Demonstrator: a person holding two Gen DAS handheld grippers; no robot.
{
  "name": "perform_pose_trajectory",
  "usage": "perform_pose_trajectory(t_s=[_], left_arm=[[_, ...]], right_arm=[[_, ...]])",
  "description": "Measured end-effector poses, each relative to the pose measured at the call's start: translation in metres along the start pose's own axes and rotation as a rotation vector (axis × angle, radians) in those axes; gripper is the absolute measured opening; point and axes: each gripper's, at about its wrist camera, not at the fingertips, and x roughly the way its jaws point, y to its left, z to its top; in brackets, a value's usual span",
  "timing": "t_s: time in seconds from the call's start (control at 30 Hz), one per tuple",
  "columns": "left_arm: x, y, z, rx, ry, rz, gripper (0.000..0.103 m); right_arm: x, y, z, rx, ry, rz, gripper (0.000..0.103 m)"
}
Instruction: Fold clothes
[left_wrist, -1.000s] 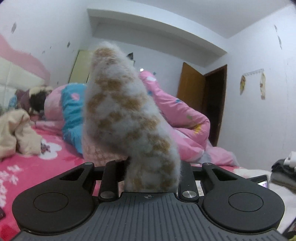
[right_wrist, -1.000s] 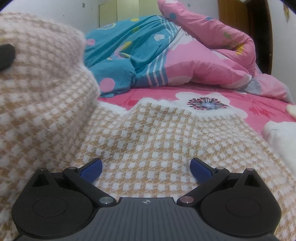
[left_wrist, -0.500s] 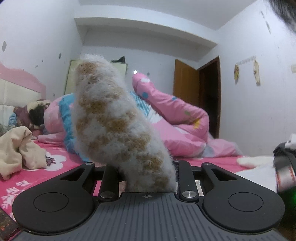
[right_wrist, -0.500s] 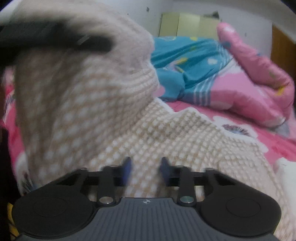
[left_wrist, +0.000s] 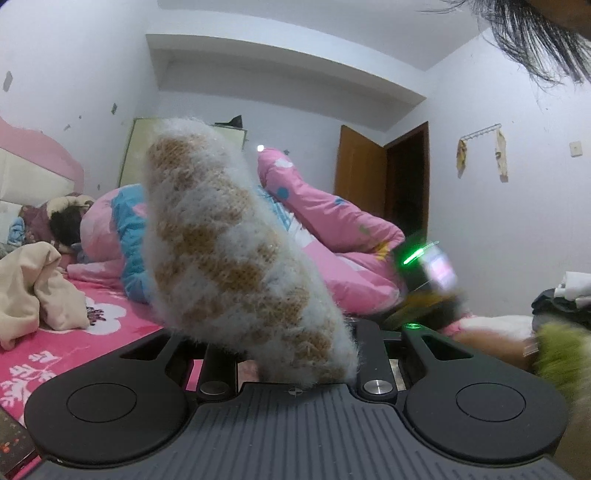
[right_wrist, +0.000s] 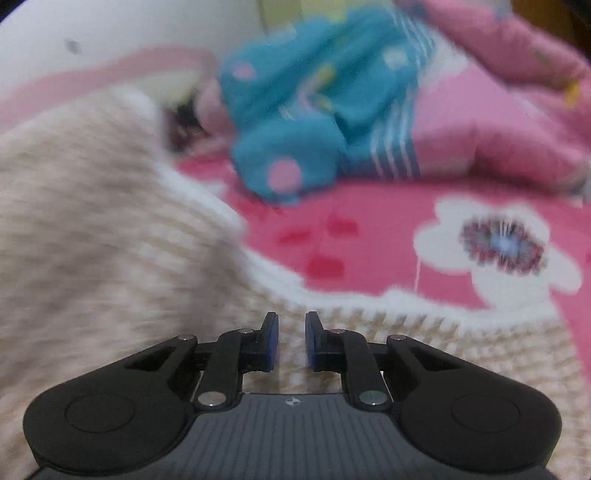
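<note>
Knitwear: the left hand-held gripper (left_wrist: 295, 354) pinches a raised fold of the checked sweater (left_wrist: 236, 251); the right hand-held gripper (right_wrist: 291, 341), narrow and closing, nothing visibly between its pads, hovers over the sweater on the bed (right_wrist: 369, 236).

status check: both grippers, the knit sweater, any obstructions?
Left gripper clamped on sweater fold, held up. Right gripper closing, nothing visibly pinched between pads, sweater beneath. Quilt beyond on bed, not blocking.

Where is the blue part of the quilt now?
Right wrist view: the blue quilt part lies top centre on the pink bed sheet, behind the checked sweater.
</note>
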Motion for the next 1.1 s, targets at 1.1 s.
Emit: perform_pose_trajectory(t_s=[1.1], left_arm=[[0.057,-0.097,-0.006,0.345,0.071,-0.164,0.024]], right_arm=[[-0.171,-0.056,-0.175,0.223,-0.372,0.161,0.011]])
